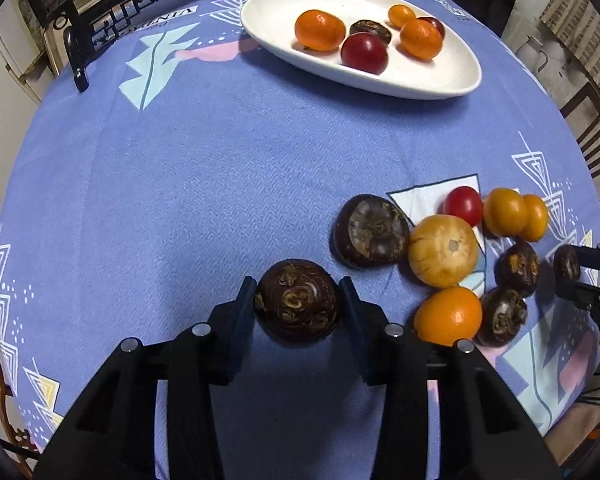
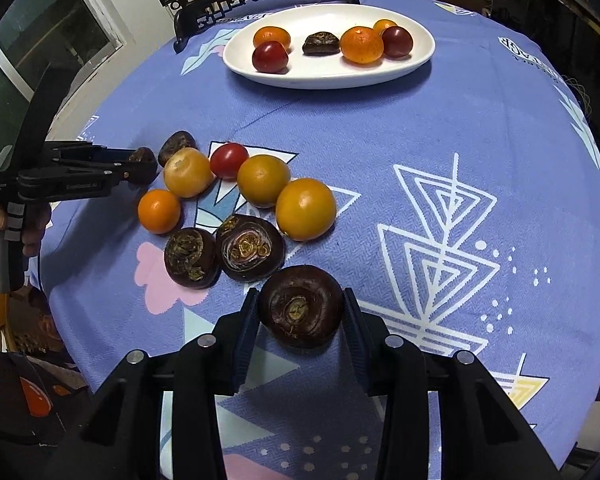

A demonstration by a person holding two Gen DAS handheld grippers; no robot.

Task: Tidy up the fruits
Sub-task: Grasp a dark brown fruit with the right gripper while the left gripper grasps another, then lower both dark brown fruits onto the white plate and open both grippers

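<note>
Now both sets of jaws clamped on dark water chestnuts: left gripper (image 1: 297,307) on one chestnut (image 1: 296,304), right gripper (image 2: 301,312) on another chestnut (image 2: 301,305). Resting on the counter (image 2: 380,128) nearest the camera, loose fruit pile (image 2: 236,200) alongside, white plate (image 2: 328,74) of fruit far off.

Light falls from overhead, even and fairly bright on the blue cloth (image 1: 204,184), leaving soft dark shadows just under the jaws and beneath the white plate (image 2: 328,74) far ahead of them. Fruit skins carry small glints. Both views bend and darken toward black corners; everything looks sharp.
</note>
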